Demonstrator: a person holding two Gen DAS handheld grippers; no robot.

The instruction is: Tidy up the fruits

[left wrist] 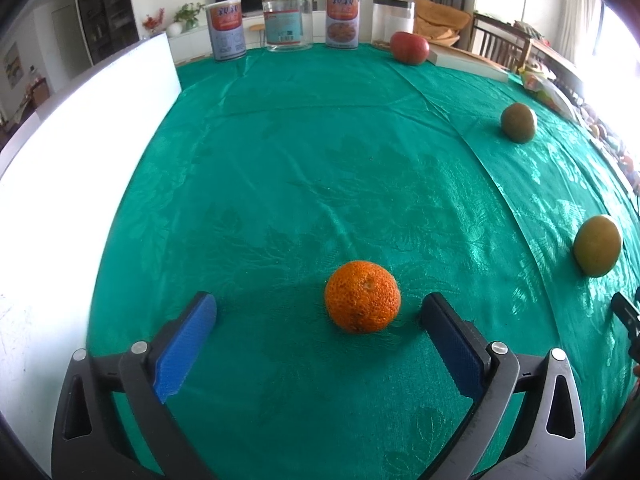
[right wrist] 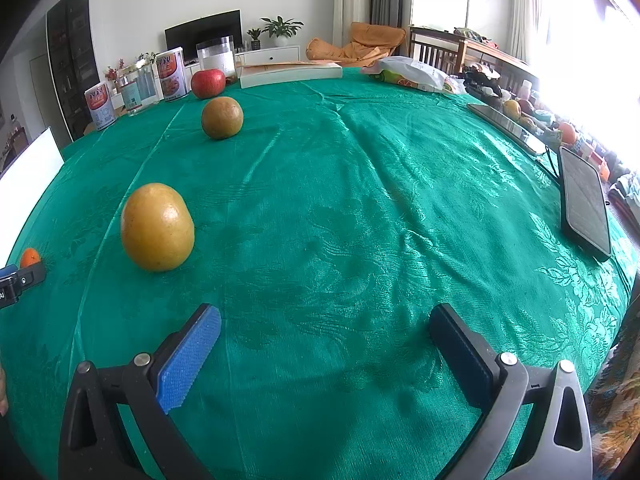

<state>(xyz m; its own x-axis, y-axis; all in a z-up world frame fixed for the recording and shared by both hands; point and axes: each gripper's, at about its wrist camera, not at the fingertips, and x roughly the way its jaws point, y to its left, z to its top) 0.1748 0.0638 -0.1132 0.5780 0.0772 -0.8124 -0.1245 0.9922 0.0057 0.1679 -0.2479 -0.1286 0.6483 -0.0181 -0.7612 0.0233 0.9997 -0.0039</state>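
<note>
The left gripper [left wrist: 318,306] stands with its jaws spread wide, and the orange [left wrist: 362,297] sits on the green tablecloth [left wrist: 320,152] between the fingertips, nearer the right-hand pad than the left. Neither pad touches it: a clear strip of cloth shows on the left side and a narrow gap on the right. The orange is close to round, so it has no marked long axis; its small stem dimple faces up and slightly toward the camera.

Well off to the right of this gripper lies a yellow-green fruit [left wrist: 598,246], and farther ahead on the right a darker green fruit [left wrist: 519,123]. Beyond that, near the far edge of the table, is a red apple [left wrist: 409,48].

The right gripper [right wrist: 326,320] is likewise spread apart with only bare cloth between its pads. The yellow-green fruit [right wrist: 157,227] rests ahead and to its left, apart from the fingers; it is slightly egg-shaped, with its longer axis upright and the narrower end on top. The darker green fruit [right wrist: 222,117] and the red apple [right wrist: 208,83] lie farther ahead along the same left side. The orange [right wrist: 30,258] shows at the far left edge, just beside a fingertip of the left gripper
</note>
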